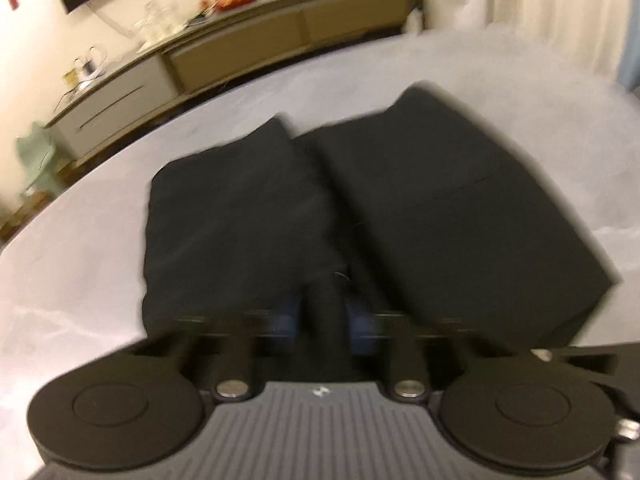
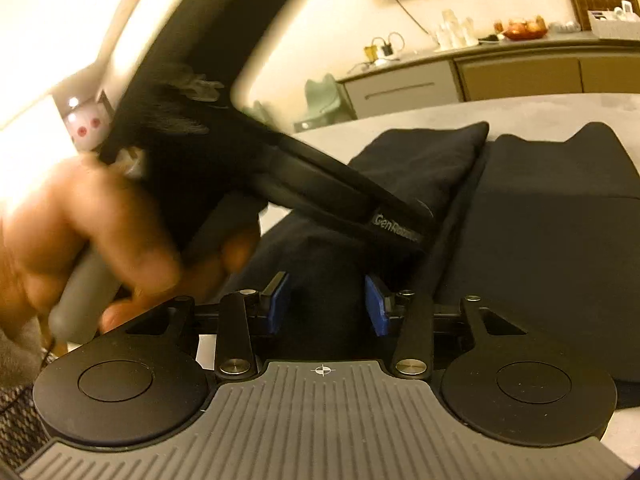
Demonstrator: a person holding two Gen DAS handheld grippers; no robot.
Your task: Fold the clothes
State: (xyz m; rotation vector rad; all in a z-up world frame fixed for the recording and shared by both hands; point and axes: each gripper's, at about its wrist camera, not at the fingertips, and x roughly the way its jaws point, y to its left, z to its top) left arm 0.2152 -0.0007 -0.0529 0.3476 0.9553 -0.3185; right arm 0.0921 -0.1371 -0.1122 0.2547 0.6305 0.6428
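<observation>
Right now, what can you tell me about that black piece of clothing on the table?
The black garment looks like soft, matte cloth, lying flat on a pale grey table. It is folded into two side-by-side panels with a crease between them; the left panel looks puffier. The left gripper is shut on a bunched fold at its near edge. The right gripper straddles dark cloth with its blue pads apart. The left view is blurred, so finer details are unclear.

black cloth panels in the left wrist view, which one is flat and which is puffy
The right-hand panel lies flat with crisp edges; the left-hand panel is bunched and rounded. The left claw pinches cloth between them.
</observation>
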